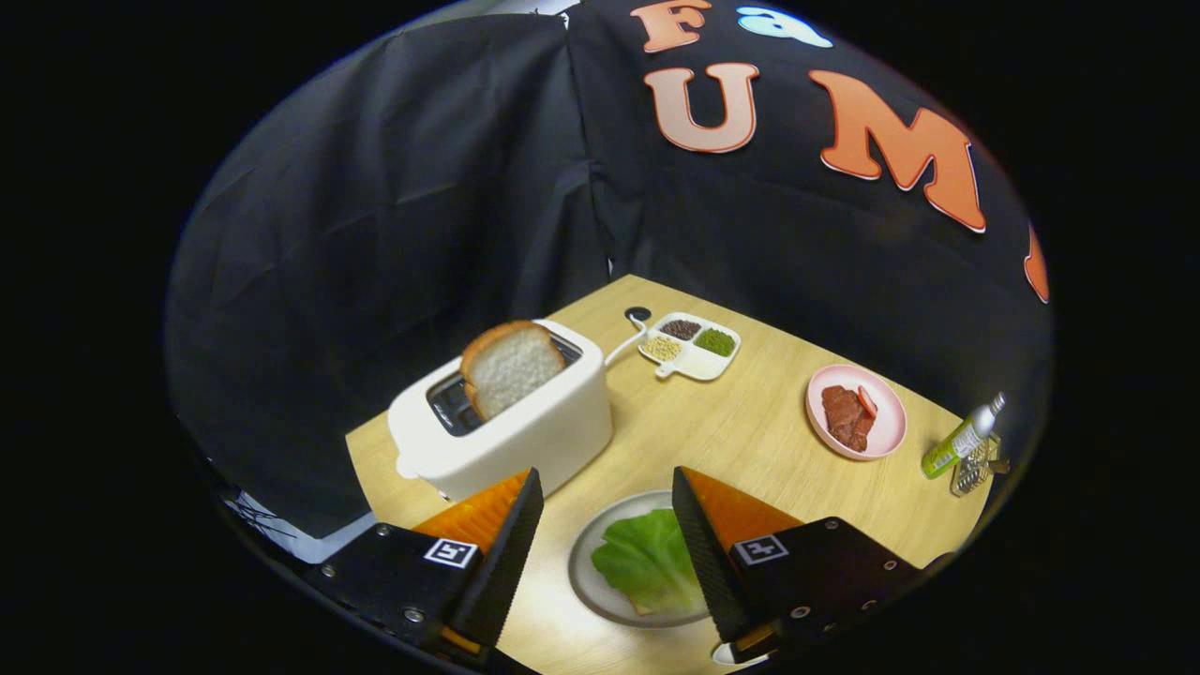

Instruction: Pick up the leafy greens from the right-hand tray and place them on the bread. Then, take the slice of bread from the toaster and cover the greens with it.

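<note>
A: Step in hand? Judged as the second half: leafy greens (647, 561) already lying on the grey plate (600, 539), with a pale edge peeking out beneath the leaf near the toaster-far rim, likely the bottom bread, though too little visible to be sure

B: Tongs (605, 530)? Spread wide, pinching nothing, hanging above the table (750, 422). Greens between the two fingers, nearer the right one, which covers part of the leaf

A: Slice of bread (511, 366)? Standing upright, slightly tilted, in a slot of the white toaster (506, 422), top half poking clear. Beyond the left finger, well apart from the tongs

B: Next move, as a judgement: swing toward the toaster, line the fingers up on both flat faces of the slice, close gently, lift straight up out of the slot. Then back from the toaster to the plate, laid flat over the greens

A: Anything else beyond the toaster? Divided dish (692, 349) of seeds behind it, pink plate (855, 412) with meat farther off, green bottle (958, 441) past that. None needed
</note>
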A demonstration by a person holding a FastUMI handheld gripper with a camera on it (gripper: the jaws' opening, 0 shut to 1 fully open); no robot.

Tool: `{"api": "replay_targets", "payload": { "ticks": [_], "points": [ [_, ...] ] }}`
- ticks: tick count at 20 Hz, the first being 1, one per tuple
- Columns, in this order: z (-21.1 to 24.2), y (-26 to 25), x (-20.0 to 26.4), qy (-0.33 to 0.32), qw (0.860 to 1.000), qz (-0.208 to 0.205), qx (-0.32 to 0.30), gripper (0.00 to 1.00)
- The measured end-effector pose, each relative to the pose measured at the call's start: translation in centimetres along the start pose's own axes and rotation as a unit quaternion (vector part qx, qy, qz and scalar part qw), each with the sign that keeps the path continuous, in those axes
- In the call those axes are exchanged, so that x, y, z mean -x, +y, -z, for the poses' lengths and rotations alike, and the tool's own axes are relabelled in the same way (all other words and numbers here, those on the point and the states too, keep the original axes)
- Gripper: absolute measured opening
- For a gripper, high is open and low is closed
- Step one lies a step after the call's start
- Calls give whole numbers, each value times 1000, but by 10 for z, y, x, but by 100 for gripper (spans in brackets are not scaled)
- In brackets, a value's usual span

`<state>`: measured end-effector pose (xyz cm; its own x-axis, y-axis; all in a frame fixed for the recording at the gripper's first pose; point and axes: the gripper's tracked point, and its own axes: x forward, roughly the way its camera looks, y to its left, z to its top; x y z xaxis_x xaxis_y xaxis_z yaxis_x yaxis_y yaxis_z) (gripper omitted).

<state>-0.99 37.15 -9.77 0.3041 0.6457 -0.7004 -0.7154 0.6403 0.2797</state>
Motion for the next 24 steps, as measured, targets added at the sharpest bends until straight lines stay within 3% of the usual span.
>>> {"api": "replay_targets", "payload": {
  "ticks": [5,9,15,21,24],
  "points": [
    [-52,41,-16,11,999,-14,-32,84],
    [-66,73,-41,50,994,-37,-95,84],
    [-67,72,-81,100,985,4,-140,82],
    [-44,69,-107,146,982,34,-113,79],
    [-40,61,-113,144,982,52,-111,68]
  ]
}}
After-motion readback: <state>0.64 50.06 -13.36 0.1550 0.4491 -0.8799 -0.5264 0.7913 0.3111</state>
